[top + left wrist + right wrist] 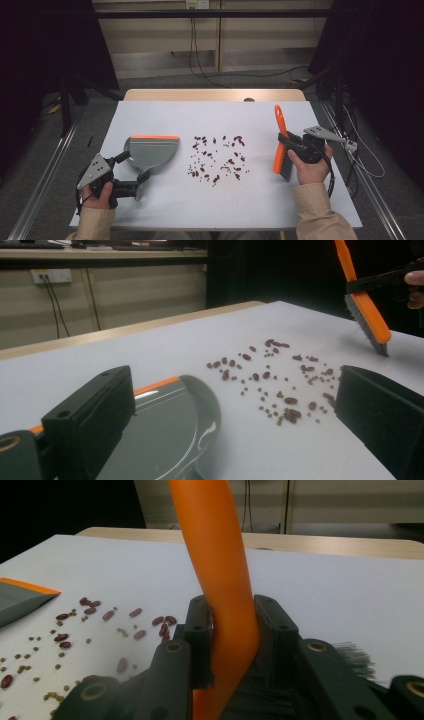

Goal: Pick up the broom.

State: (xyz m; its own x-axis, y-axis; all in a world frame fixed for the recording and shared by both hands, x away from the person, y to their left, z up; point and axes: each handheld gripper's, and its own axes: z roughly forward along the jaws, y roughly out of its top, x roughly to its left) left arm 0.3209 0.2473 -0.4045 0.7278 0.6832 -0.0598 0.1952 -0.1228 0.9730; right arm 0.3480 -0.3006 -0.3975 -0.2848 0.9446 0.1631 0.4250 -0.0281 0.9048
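A lab-like recording room: dark curtains (45,45), floor rails (42,175), trailing wall cables (197,55).

White table (165,210), scattered beans (217,157), grey dustpan (152,151)

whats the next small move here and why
Probably lower the brush onto the table just right of the beans, bristles down. The right gripper is clamped on its orange handle, and the beans lie loose between it and the dustpan, whose orange lip faces away from the person.
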